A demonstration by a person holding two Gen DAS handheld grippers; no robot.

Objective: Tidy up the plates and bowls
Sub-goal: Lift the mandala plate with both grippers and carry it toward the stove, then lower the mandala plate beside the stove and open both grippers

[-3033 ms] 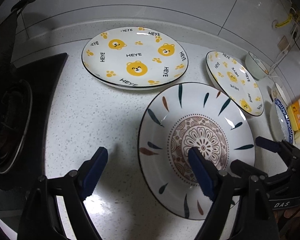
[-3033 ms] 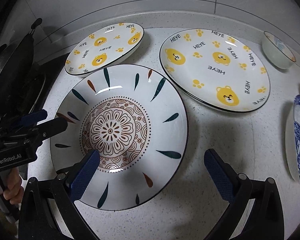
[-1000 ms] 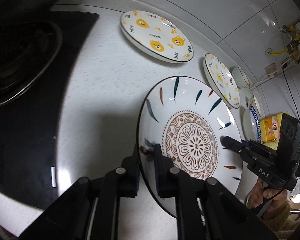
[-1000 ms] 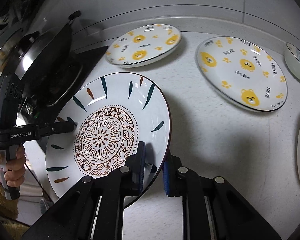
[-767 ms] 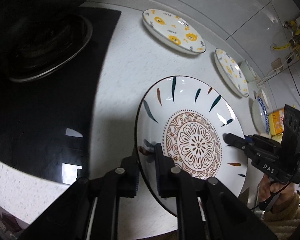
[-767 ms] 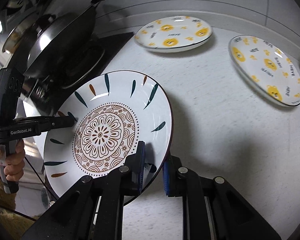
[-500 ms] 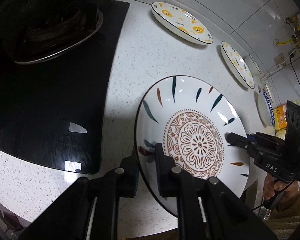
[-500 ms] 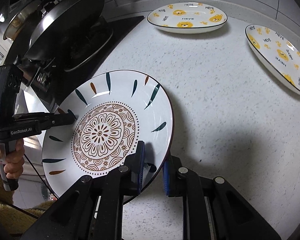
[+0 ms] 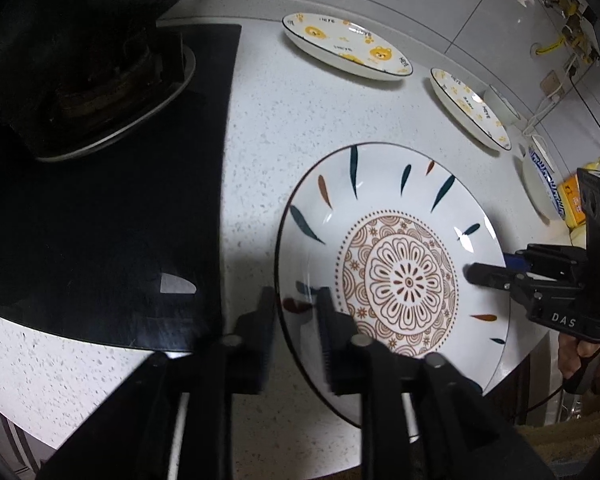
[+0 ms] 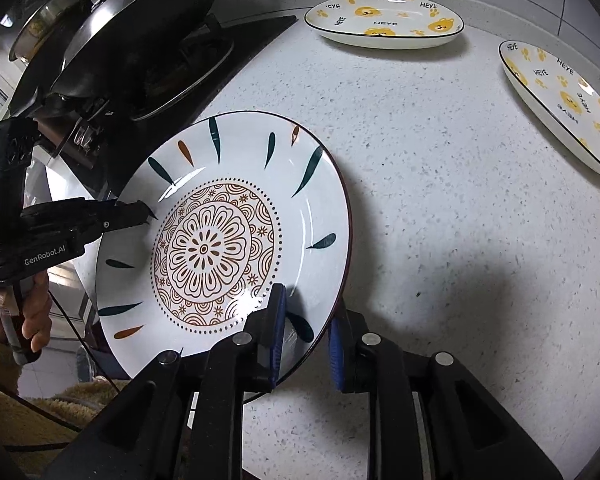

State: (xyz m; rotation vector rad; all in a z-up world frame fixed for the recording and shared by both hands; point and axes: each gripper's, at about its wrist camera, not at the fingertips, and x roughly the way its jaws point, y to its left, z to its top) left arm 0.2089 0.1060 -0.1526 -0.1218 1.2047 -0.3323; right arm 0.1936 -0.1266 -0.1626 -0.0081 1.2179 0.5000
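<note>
A large white plate with a brown flower medallion and teal and orange leaf marks [image 9: 396,276] [image 10: 220,240] is held up above the speckled counter's front edge. My left gripper [image 9: 294,312] is shut on its left rim. My right gripper [image 10: 306,332] is shut on its opposite rim; it also shows at the right of the left wrist view [image 9: 496,272]. Two white plates with yellow bears lie on the counter farther back [image 9: 348,46] [image 9: 470,108] [image 10: 384,20] [image 10: 564,100].
A black glass hob [image 9: 100,208] with a dark pan [image 10: 140,36] takes the left of the counter. A small white bowl [image 9: 500,104], a blue-patterned plate [image 9: 544,184] and a yellow packet [image 9: 576,204] sit at the far right by the tiled wall.
Both grippers closed on the flower plate's rims and lifted it off the counter. It has moved back toward the counter's front edge, away from the bear plates, with the hob now alongside.
</note>
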